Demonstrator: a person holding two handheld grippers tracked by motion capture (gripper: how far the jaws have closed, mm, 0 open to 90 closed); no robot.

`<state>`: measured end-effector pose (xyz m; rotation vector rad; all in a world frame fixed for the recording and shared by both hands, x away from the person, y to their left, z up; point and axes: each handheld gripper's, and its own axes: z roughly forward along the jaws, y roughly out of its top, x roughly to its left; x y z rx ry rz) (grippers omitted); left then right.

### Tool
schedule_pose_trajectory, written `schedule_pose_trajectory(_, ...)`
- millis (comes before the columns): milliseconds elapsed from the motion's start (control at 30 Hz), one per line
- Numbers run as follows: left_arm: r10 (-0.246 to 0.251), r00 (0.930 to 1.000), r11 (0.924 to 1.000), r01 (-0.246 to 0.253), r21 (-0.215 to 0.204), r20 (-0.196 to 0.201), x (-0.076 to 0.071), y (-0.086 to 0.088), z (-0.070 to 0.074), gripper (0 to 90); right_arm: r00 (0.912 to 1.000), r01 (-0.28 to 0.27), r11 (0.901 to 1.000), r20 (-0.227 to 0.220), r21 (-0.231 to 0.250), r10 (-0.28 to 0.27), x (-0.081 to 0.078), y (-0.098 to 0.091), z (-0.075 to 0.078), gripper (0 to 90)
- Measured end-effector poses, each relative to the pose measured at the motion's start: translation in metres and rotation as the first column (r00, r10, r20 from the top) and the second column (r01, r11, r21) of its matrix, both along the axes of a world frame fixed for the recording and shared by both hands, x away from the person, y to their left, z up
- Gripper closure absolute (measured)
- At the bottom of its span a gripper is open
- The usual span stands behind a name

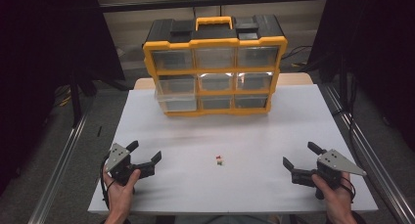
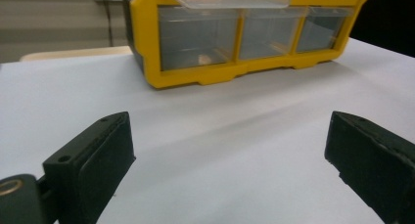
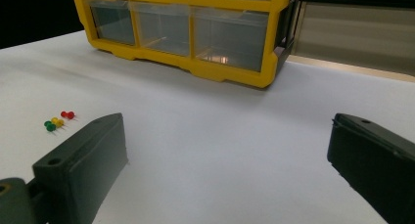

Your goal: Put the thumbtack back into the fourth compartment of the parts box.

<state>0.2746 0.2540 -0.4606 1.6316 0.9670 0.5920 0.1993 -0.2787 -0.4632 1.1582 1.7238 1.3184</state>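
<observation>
While both hands rest low at near edge, left gripper (image 1: 146, 153) and right gripper (image 1: 301, 155) gape released, angled inward toward pins (image 1: 219, 160) midway; organizer (image 1: 214, 67) far.

We see three small pushpins (image 1: 219, 160), one red (image 3: 67, 115), one yellow (image 3: 57, 121) and one green (image 3: 49, 126), lying in a tight cluster on the white desk (image 1: 254, 136), midway between its left and right edges and nearer its front edge.
</observation>
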Motion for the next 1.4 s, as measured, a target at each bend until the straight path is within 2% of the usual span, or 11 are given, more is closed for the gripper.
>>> schedule_pose_trajectory(333,-0.164,0.9805,0.9864,0.164,-0.005,-0.108,0.008,-0.008,-0.001,7.9,0.9999,0.009,1.0000,-0.009,-0.003,-0.009,0.000,0.001,0.000,1.2)
schedule_pose_trajectory(467,-0.192,0.9762,0.9814,0.191,-0.018,-0.101,0.010,-0.014,0.001,8.5,1.0000,-0.001,1.0000,-0.002,-0.005,0.001,-0.001,0.001,0.000,1.3)
schedule_pose_trajectory(600,-0.239,0.9657,0.9688,0.244,0.042,-0.101,0.008,-0.020,0.005,8.5,0.9999,-0.012,0.9999,0.001,-0.006,0.012,-0.002,0.001,0.000,1.2)
schedule_pose_trajectory(800,-0.299,0.9426,0.9518,0.306,0.022,-0.148,0.016,-0.028,0.009,3.9,0.9998,-0.019,0.9998,0.002,-0.008,0.019,-0.002,0.002,0.000,1.2)
schedule_pose_trajectory(867,-0.304,0.9420,0.9502,0.311,0.027,-0.142,0.019,-0.031,0.010,4.5,0.9999,-0.011,0.9999,0.003,-0.011,0.011,-0.002,0.002,0.000,1.2)
schedule_pose_trajectory(900,-0.334,0.9339,0.9414,0.337,0.003,-0.127,0.021,-0.033,0.009,3.9,0.9999,-0.011,0.9999,0.005,-0.012,0.011,-0.001,0.002,0.000,1.3)
schedule_pose_trajectory(967,-0.318,0.9390,0.9455,0.324,0.032,-0.132,0.021,-0.038,0.011,3.2,0.9999,-0.016,0.9998,0.003,-0.012,0.016,-0.001,0.002,0.000,1.2)
schedule_pose_trajectory(1100,-0.393,0.9106,0.9160,0.400,0.032,-0.128,0.023,-0.047,0.012,2.5,0.9999,-0.016,0.9998,0.001,-0.014,0.016,-0.001,0.003,0.000,1.3)
schedule_pose_trajectory(1200,-0.392,0.9115,0.9129,0.402,0.070,-0.125,0.023,-0.054,0.015,3.5,0.9999,-0.015,0.9998,0.004,-0.014,0.015,-0.001,0.002,0.000,1.3)
schedule_pose_trajectory(1233,-0.420,0.8984,0.9004,0.430,0.065,-0.128,0.025,-0.057,0.015,4.1,0.9999,-0.015,0.9998,0.002,-0.012,0.015,-0.001,0.002,0.000,1.3)
schedule_pose_trajectory(1400,-0.451,0.8816,0.8837,0.463,0.070,-0.141,0.034,-0.070,0.015,5.0,0.9998,-0.018,0.9997,-0.003,-0.013,0.018,-0.001,0.003,0.000,1.3)
